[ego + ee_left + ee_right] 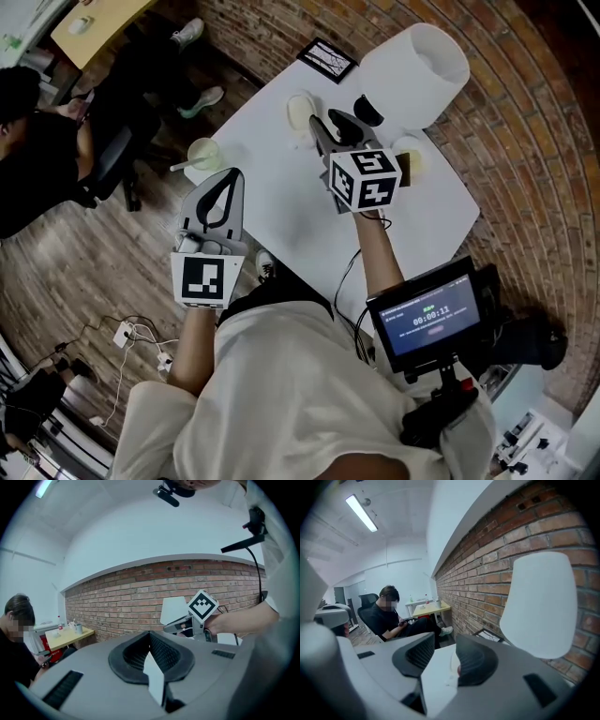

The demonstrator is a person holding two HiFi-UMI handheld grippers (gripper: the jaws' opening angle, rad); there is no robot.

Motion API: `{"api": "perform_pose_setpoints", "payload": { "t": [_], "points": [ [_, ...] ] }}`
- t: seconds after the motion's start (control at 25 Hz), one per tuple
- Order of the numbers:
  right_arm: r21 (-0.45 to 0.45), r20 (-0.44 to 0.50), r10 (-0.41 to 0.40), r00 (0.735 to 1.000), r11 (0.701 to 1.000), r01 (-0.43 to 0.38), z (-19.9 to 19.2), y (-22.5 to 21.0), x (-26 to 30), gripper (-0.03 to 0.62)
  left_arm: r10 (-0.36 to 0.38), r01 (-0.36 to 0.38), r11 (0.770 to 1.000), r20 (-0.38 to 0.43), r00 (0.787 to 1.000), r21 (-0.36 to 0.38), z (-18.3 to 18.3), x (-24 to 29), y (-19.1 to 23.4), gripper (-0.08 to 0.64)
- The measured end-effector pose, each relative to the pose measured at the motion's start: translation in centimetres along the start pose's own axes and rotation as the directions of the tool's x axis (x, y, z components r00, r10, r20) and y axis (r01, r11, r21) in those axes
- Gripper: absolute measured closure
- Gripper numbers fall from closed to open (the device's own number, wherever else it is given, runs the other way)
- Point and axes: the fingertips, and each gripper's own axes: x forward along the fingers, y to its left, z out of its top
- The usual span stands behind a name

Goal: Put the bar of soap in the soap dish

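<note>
On the white table lies a pale oval dish-like piece, just left of my right gripper's jaws. A cream round piece peeks out behind the right marker cube; I cannot tell which one is the soap. My right gripper hangs above the table's far part, open, with only white tabletop showing in the gap between its pads. Over the near left table edge, my left gripper is shut and empty, its pads meeting at the tips.
A large white rounded shell stands at the table's far right by the brick wall. A cup sits at the left edge, a black frame at the far edge. A seated person is off to the left.
</note>
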Motion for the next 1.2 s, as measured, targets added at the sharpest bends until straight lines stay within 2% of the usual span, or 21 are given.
{"api": "perform_pose_setpoints", "payload": {
  "t": [0.2,0.48,0.68,1.2],
  "points": [
    [-0.047,0.046,-0.029,0.999,0.998,0.032,1.6,1.1,-3.1,0.494,-0.013,0.012,1.0,0.035,0.999,0.026,1.6,-0.9,-1.0,0.559],
    [-0.059,0.133,-0.011,0.991,0.998,0.019,4.4,3.8,-7.1,0.509,-0.017,0.012,0.998,0.085,0.996,0.054,3.4,-2.5,-1.4,0.559],
    [-0.071,0.188,-0.015,0.982,0.997,0.029,6.3,4.1,-10.5,0.525,-0.019,0.011,0.997,0.108,0.994,0.072,4.4,-2.9,-1.8,0.558],
    [-0.084,0.267,-0.015,0.964,0.996,0.039,7.6,5.7,-16.7,0.571,-0.037,0.021,0.995,0.159,0.987,0.101,6.8,-4.0,-2.7,0.558]
  ]
}}
